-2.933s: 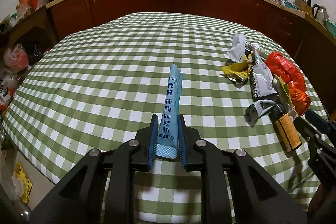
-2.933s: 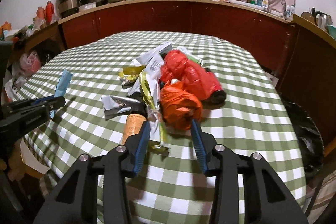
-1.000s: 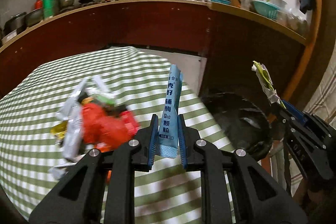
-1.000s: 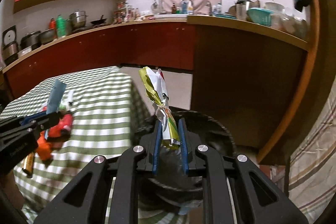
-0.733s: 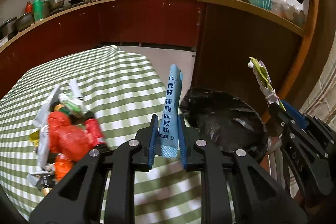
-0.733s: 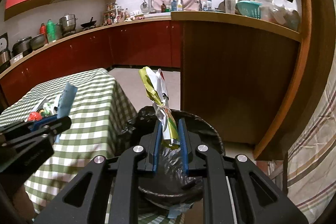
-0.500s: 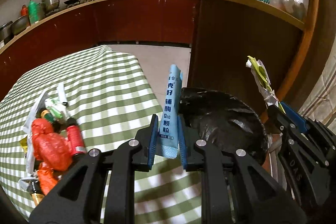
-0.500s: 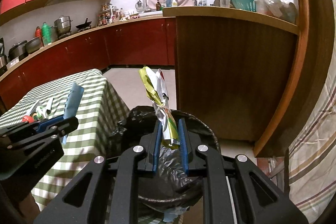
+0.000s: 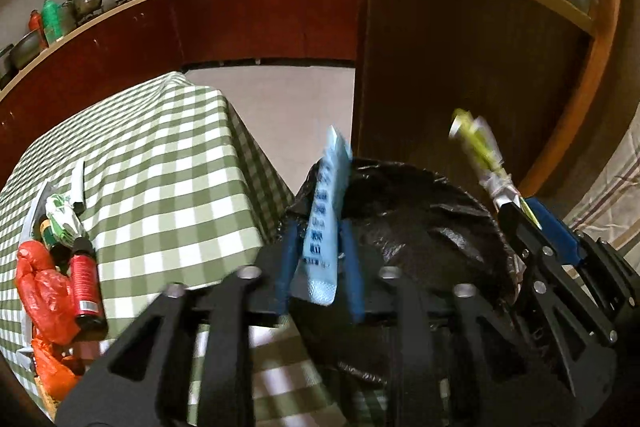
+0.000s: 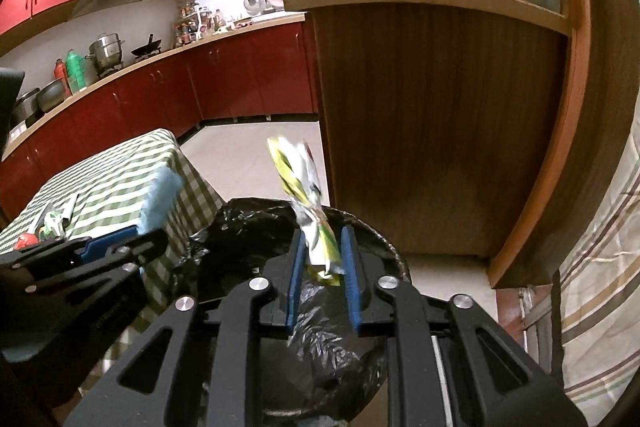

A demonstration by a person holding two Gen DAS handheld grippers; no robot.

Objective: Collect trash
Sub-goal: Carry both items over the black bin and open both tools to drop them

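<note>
A: Left wrist view?
B: My left gripper [image 9: 319, 269] has its jaws apart, the blue sachet [image 9: 325, 227] loose between them at centre, over the black bin [image 9: 420, 227]. Red trash [image 9: 52, 291] lies lower left on the bench [image 9: 160, 163].
A: Right wrist view?
B: My right gripper [image 10: 321, 273] is spread too; the yellow wrapper [image 10: 310, 211] sits between, above the bin [image 10: 248, 223].
</note>
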